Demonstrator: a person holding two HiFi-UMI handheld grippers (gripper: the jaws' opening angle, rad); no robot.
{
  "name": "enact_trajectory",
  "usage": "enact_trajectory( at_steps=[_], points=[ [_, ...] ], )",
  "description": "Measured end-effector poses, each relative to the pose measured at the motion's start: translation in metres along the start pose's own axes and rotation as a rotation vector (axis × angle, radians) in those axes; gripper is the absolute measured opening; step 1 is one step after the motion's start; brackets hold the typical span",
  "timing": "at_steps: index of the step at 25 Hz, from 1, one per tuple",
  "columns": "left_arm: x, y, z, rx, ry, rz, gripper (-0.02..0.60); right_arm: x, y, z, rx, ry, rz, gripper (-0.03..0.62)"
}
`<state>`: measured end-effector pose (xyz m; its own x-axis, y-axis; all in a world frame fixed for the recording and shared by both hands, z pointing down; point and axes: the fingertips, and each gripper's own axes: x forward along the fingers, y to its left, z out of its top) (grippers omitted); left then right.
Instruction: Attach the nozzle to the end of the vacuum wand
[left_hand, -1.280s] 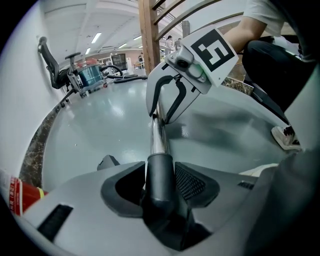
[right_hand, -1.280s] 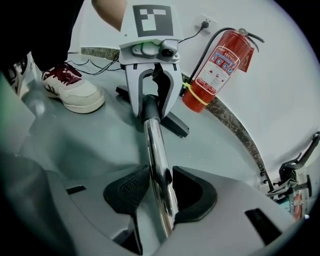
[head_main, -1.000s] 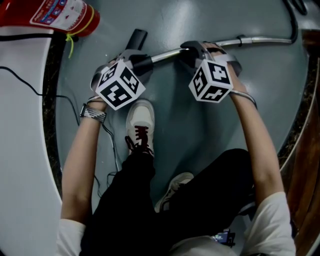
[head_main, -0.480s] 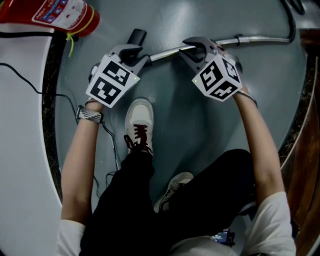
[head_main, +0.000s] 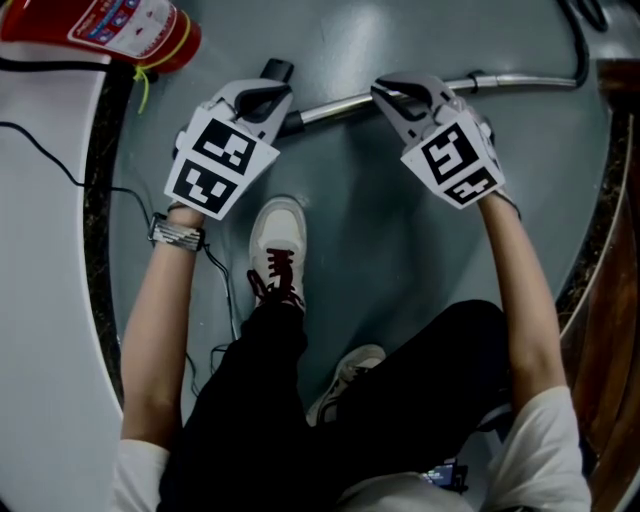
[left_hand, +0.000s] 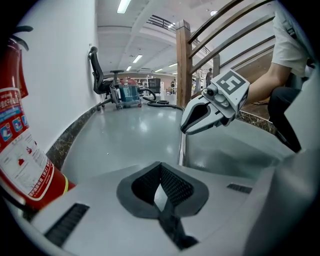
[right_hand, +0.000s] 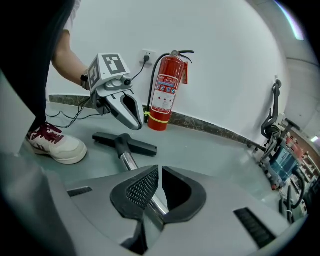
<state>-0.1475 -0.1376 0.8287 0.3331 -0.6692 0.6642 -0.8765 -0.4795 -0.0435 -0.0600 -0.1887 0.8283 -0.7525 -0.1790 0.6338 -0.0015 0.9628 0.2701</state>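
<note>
Both grippers are now coming away from the vacuum parts. A second ago the left gripper (head_main: 272, 100) was around the neck of the nozzle (right_hand: 125, 142) and the right gripper (head_main: 392, 92) was over the wand (head_main: 335, 106). Now both are hanging above them and holding nothing.

The jaws of both have just been closing. The left jaws are together at the tips, with only floor (head_main: 380, 250) showing through the small gap behind them. The right jaws are almost together, leaving a thin slit, and the wand is passing underneath them, not clamped.

The nozzle is lying on the floor at about 11 o'clock from the white shoe (head_main: 280, 235), near the fire extinguisher (head_main: 100, 30). Its black neck is meeting the metal wand, which is running away toward 3 o'clock. The joint looks closed, so the attaching is probably finished, though how firmly it is seated cannot be seen.
</note>
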Motion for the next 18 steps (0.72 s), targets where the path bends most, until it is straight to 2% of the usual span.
enact_trajectory(
  at_steps=[9, 13, 18],
  points=[
    [-0.009, 0.004, 0.012, -0.015, -0.045, 0.011, 0.002, -0.017, -0.018, 0.002, 0.092, -0.01, -0.061, 0.035],
    [-0.013, 0.01, 0.035, -0.01, -0.095, 0.031, 0.002, -0.031, -0.029, 0.014, 0.115, -0.036, -0.103, 0.034],
    [-0.021, 0.006, 0.07, 0.06, -0.141, 0.046, 0.002, -0.057, -0.046, 0.026, 0.128, -0.07, -0.162, 0.034]
  ],
)
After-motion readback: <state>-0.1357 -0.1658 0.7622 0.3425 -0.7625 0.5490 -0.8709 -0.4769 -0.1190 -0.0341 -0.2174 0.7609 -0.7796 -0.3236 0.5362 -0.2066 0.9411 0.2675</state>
